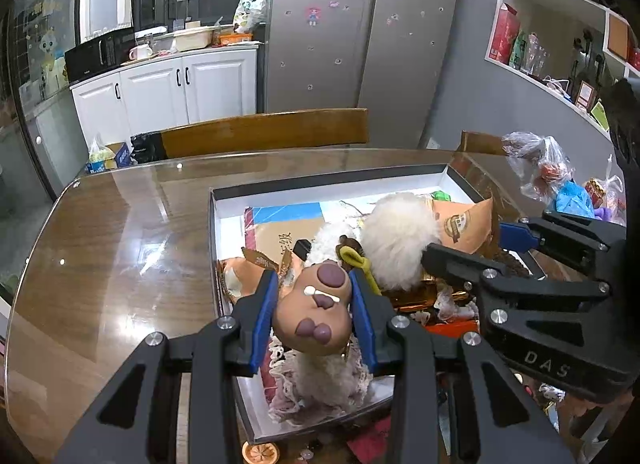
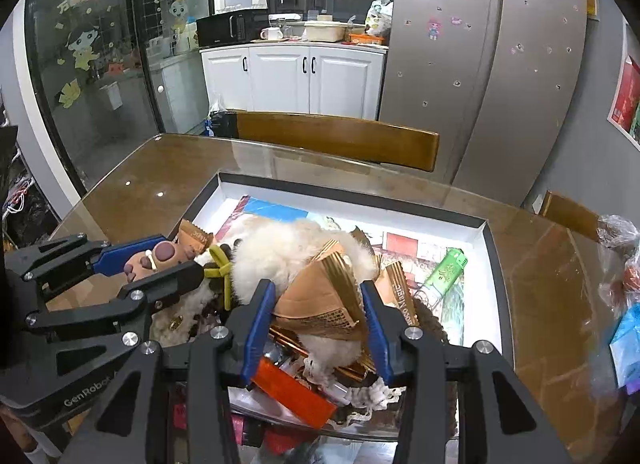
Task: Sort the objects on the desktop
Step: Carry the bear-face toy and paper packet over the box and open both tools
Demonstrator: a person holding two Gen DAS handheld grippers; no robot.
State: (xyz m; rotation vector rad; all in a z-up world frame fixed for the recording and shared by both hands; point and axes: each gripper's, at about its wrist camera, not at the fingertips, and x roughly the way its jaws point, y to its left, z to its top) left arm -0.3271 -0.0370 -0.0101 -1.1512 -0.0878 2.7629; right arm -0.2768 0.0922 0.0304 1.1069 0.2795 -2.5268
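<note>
While squeezed at its tan, purple-spotted head between the left gripper (image 1: 312, 304) pads, the plush toy (image 1: 316, 316) lies over the near end of the shallow white box (image 1: 224, 199). Beside it, right gripper (image 2: 316, 316) closed onto a brown-and-gold snack packet (image 2: 320, 296) above the fluffy white body. Around the box: green lighter (image 2: 444, 272), orange packet (image 2: 292, 388), glass-topped wooden table (image 1: 120, 232), chair (image 1: 264, 131), fridge (image 1: 360, 23) beyond.

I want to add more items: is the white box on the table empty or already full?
Nearly full. The white box holds a fluffy plush toy, brown snack packets, a green lighter and papers; little bare floor shows.
</note>
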